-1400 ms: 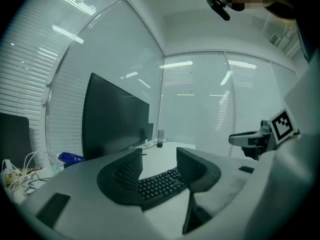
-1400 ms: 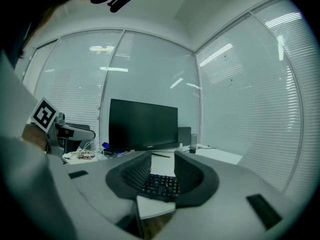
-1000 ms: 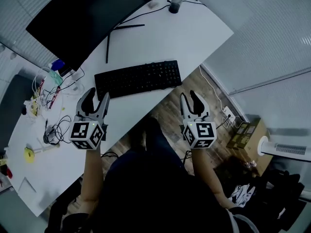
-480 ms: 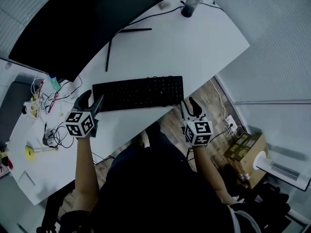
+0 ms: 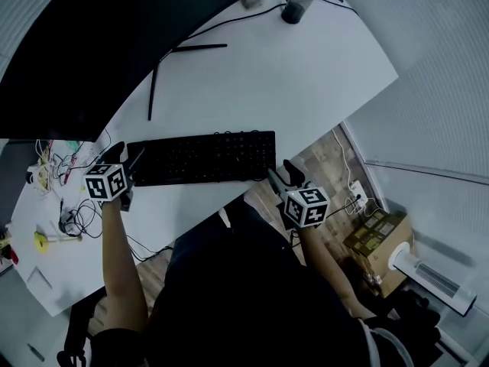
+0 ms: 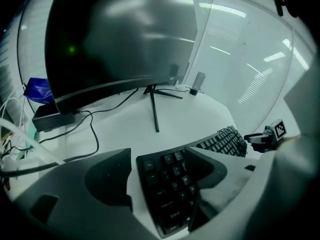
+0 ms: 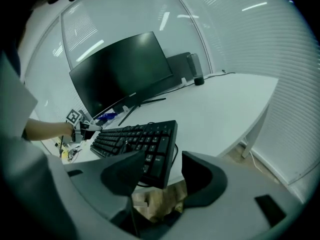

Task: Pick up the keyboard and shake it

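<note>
Only overhead: cardboard box [image 5: 374, 232], right of keyboard [image 5: 202, 157]

The left gripper [image 5: 126, 156] and right gripper [image 5: 281, 173] each have 2 dark grey curved jaws, opening with the keyboard's [image 5: 202, 157] ends between them. Behind the jaws, each carries a white cube of black square markers. The person wears a dark top, forearms uncovered.

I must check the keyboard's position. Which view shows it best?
The head view: nearly all the keyboard is visible. The left gripper view shows mainly its left end, the right gripper view foreshortens it from the right end.
</note>
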`<state>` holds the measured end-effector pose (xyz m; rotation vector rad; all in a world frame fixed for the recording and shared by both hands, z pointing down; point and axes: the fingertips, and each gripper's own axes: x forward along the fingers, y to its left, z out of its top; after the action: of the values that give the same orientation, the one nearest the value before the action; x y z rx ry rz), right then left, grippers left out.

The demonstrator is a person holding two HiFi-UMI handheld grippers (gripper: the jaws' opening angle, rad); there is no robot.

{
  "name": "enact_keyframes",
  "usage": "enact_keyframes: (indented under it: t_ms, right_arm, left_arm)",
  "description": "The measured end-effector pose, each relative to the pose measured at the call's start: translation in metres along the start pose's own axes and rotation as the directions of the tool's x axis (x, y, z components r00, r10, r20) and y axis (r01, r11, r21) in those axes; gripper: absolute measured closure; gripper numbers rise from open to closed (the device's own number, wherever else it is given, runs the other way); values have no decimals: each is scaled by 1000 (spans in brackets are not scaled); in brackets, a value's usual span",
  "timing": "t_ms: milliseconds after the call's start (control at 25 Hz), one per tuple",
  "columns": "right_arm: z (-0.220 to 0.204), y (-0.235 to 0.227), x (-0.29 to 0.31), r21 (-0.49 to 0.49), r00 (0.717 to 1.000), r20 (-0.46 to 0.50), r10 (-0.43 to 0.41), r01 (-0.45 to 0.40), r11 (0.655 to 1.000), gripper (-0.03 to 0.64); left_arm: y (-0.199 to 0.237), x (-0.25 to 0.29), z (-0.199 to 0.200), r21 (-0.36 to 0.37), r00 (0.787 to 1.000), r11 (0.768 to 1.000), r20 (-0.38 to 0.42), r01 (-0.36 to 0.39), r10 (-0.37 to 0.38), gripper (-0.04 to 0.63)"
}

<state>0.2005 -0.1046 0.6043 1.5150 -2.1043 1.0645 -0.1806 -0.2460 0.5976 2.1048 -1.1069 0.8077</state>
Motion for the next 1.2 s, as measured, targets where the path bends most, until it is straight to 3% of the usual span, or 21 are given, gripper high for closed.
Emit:
enact_keyframes:
  t_ms: [160, 360, 560, 840, 1200]
  right_arm:
    - [-10, -1, 9, 89, 994, -62, 88, -83, 993, 376]
    - [-17, 2, 15, 161, 984, -109, 139, -120, 980, 362]
    - [-19, 4, 15, 199, 983, -145, 111, -81, 977, 362]
    - [-25, 0, 16, 242, 980, -200, 24, 25, 970, 362]
    - [-28, 5, 19, 312, 965, -260, -31, 115, 943, 351]
  left_arm:
    - [8, 11, -8, -56, 999, 998, -45, 7, -9, 254]
    - [10, 18, -11, -117, 993, 989, -67, 93, -101, 238]
    - [0, 22, -20, -133, 971, 971, -113, 197, -212, 236]
    - [-5, 22, -21, -72, 969, 976, -123, 206, -214, 236]
    - [-7, 21, -23, -78, 973, 974, -78, 213, -219, 238]
